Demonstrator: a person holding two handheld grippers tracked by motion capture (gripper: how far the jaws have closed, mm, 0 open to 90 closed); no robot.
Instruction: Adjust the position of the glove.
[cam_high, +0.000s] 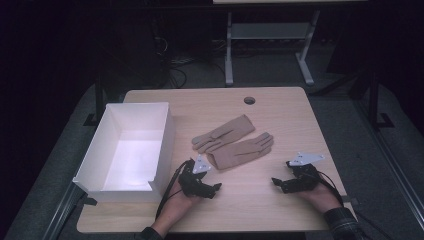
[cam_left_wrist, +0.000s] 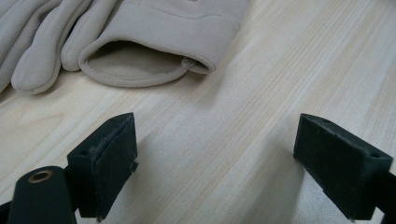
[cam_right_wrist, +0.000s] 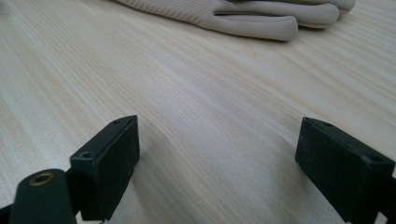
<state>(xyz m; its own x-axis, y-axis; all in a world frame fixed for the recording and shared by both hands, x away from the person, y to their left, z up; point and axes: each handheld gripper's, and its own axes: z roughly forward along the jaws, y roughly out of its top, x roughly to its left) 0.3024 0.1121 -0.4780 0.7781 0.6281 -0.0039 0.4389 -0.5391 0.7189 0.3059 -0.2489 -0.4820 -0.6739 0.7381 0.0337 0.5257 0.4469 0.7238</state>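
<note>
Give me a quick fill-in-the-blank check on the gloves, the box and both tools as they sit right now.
1. The two beige gloves lie on the ____ table.
2. The white box stands to the ____ of the gloves in the high view.
3. The left tool has its jaws ____, with nothing between them.
4. In the left gripper view, the nearer glove's ____ end faces the tool.

Missing words: wooden; left; open; cuff
</note>
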